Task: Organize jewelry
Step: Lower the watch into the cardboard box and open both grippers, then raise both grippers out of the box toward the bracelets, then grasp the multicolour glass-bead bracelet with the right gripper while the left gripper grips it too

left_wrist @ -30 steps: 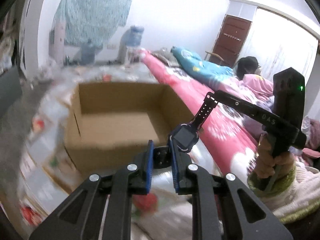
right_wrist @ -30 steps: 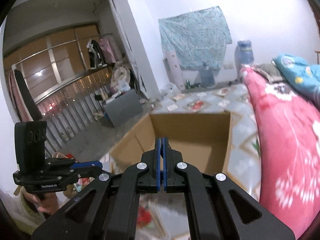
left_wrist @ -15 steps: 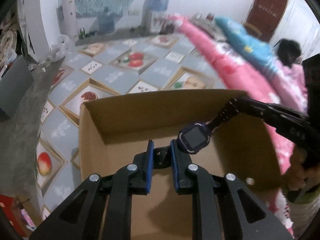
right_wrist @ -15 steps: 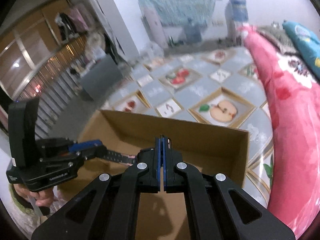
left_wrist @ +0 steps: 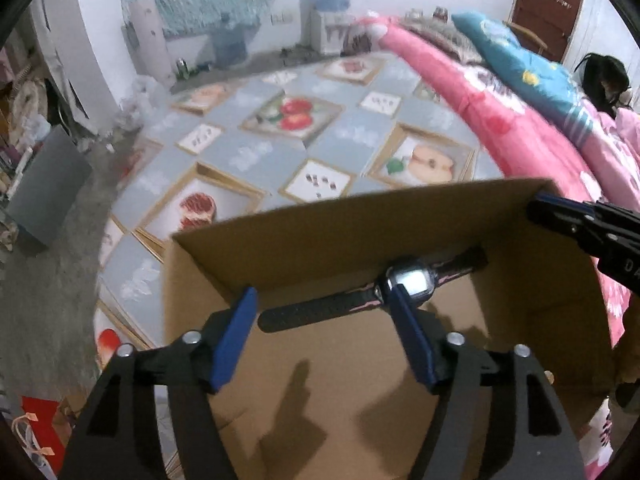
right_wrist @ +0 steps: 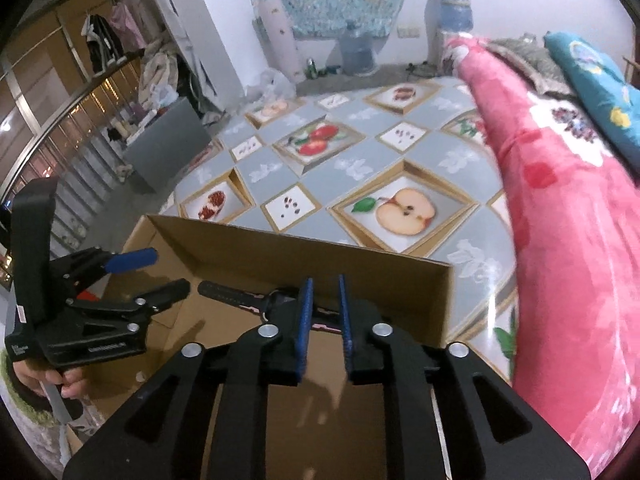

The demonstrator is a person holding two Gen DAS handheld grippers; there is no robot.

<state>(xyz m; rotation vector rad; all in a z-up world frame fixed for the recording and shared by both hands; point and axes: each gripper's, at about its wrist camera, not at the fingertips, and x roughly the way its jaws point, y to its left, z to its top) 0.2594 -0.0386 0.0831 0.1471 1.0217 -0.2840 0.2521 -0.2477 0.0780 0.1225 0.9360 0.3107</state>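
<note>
A dark watch [left_wrist: 408, 282] with a black and pink strap is stretched across the inside of the open cardboard box [left_wrist: 360, 208], free of both grippers. I cannot tell whether it rests on the box floor. My left gripper [left_wrist: 322, 296] is over the box, its jaws opening wide, with the watch just beyond its blue pads [left_wrist: 236, 332]. My right gripper [right_wrist: 324, 280] has its jaws opening a little. The watch strap [right_wrist: 228, 292] passes behind and below its fingers, and no pad presses on it. The left gripper [right_wrist: 170, 270] shows open at the box's [right_wrist: 304, 244] left side.
The box stands on a floor mat [right_wrist: 404, 212] printed with fruit pictures. A bed with a pink blanket [right_wrist: 560, 200] runs along the right, and a person [left_wrist: 604, 80] lies on it. A grey box [right_wrist: 164, 140] and clutter sit at the left wall.
Both grippers held the watch by its strap half a second ago. The left jaws have now spread wide, the right jaws have parted a little, and the watch is loose in the box.
</note>
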